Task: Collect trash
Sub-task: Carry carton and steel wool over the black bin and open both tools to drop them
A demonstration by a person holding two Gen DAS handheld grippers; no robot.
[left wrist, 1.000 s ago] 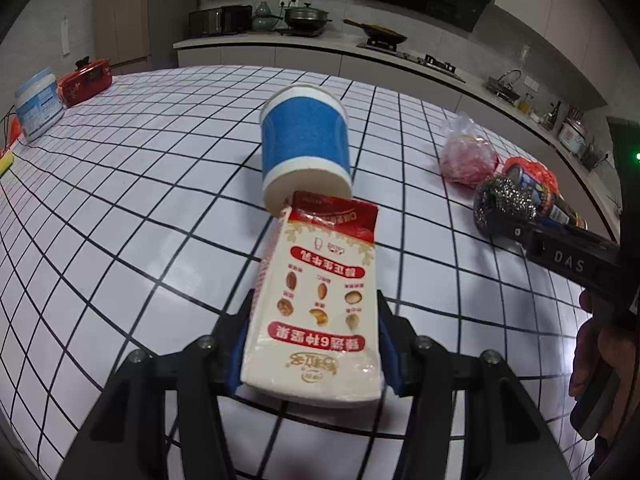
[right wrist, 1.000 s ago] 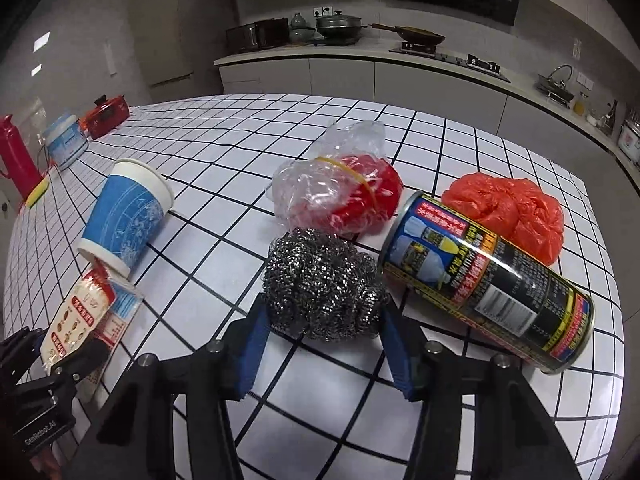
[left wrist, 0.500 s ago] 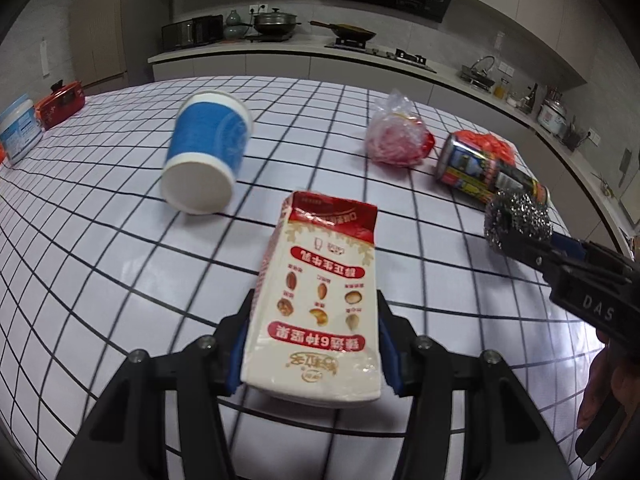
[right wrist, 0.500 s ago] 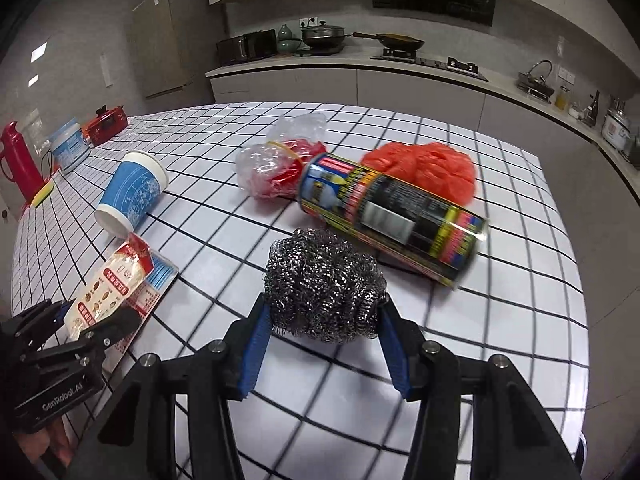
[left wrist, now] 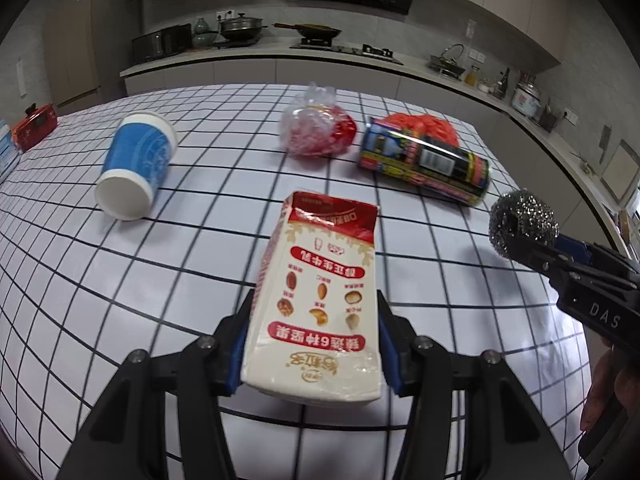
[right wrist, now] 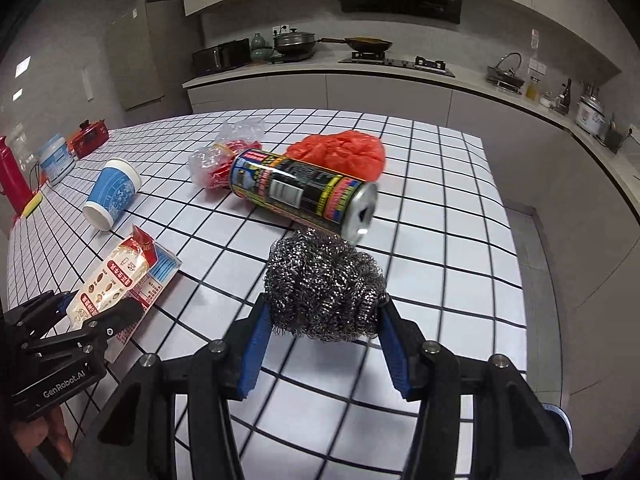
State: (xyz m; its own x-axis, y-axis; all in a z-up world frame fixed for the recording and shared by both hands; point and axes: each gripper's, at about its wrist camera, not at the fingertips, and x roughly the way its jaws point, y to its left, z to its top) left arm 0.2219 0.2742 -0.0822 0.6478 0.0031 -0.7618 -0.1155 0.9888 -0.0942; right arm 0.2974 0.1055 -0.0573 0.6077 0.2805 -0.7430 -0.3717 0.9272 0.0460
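Left wrist view: the left gripper [left wrist: 312, 344] points down at a slant over the white, black-gridded desk [left wrist: 200, 280], its blue pads pinching the sides of a cream and red drink carton [left wrist: 320, 304], which is held clear of the surface with its red top away from the camera. At the right edge the right gripper [left wrist: 524, 236] enters, clamped on a steel wool scourer [left wrist: 522, 222]; part of the hand [left wrist: 608, 392] that holds it shows below.

Right wrist view: the right gripper [right wrist: 322, 320], also tilted downward, has its pads pressed against both sides of the steel wool scourer [right wrist: 322, 284]. The left gripper [right wrist: 80, 316] with the drink carton [right wrist: 120, 276] appears at lower left.

Containers on the desk: a blue and white paper cup [left wrist: 134, 168] lies on its side, its closed base toward the left camera, so its inside is hidden. A printed spray can [right wrist: 300, 192] lies on its side; a clear plastic bag [left wrist: 316, 128] holds something red, and a crumpled red plastic bag [right wrist: 340, 152] lies just behind the can.

Only the right wrist view shows the can's metal end, a red bottle [right wrist: 12, 176] and a white tub [right wrist: 56, 158] at the far left of the desk, and the side panel of the carton. Both views show a red box [right wrist: 88, 138] there.
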